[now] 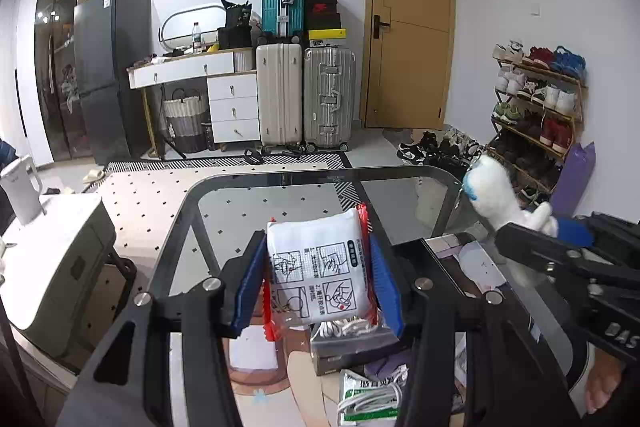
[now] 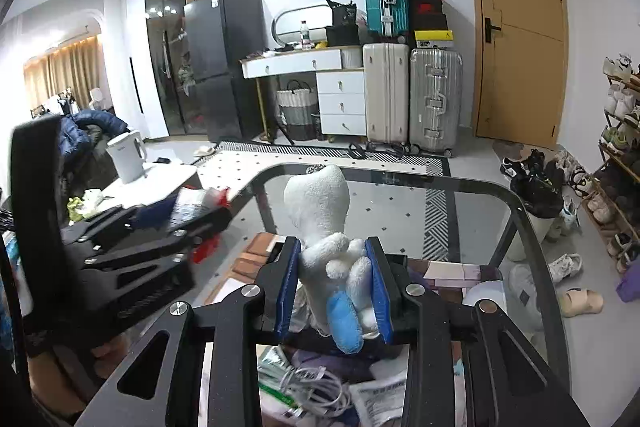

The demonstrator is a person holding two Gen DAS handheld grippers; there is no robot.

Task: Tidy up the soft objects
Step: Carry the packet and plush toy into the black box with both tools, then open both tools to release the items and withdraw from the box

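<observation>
**Both grippers loaded, lifted above glass table**

Left gripper [image 1: 318, 281] pads clamp a white printed packet [image 1: 320, 267] by its side edges, long axis upright. Right gripper [image 2: 334, 285] pinches the white plush toy [image 2: 324, 227] at its lower body, head pointing up and forward. Both are held over the cluttered glass table [image 1: 280, 173]; no drop spot is evident.
</observation>
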